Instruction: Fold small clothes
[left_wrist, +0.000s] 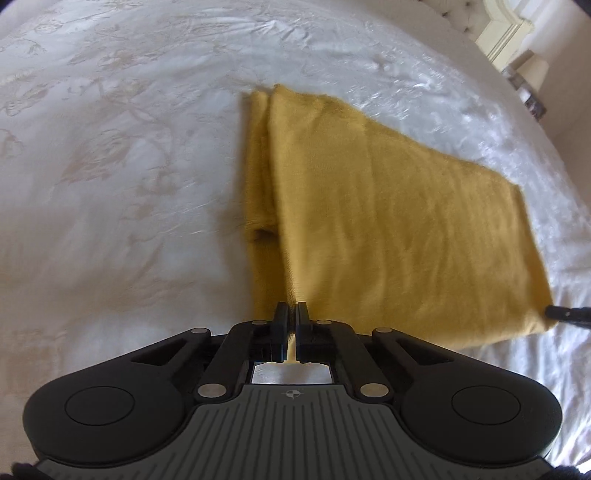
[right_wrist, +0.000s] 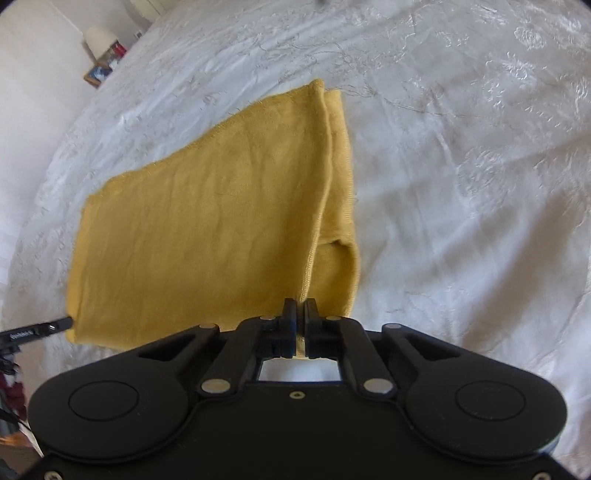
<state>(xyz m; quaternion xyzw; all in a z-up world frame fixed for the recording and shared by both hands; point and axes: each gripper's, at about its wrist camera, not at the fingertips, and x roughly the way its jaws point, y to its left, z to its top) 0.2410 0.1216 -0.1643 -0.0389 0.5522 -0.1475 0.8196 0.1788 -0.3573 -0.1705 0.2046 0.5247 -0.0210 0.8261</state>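
A mustard-yellow garment (left_wrist: 388, 221) lies partly folded on a white embroidered bedspread (left_wrist: 110, 166). My left gripper (left_wrist: 294, 308) is shut on the garment's near left corner, with cloth showing between its jaws. My right gripper (right_wrist: 300, 304) is shut on the near right corner of the same garment (right_wrist: 207, 229). The top layer is held taut between both grippers, and a lower layer shows along each outer side. The tip of the right gripper shows at the right edge of the left wrist view (left_wrist: 569, 314). The tip of the left gripper shows at the left edge of the right wrist view (right_wrist: 40, 330).
The bedspread (right_wrist: 461, 184) stretches around the garment on all sides. A bedside table with a lamp (right_wrist: 99, 40) stands beyond the bed's edge. A headboard and another lamp (left_wrist: 532, 70) sit at the far right in the left wrist view.
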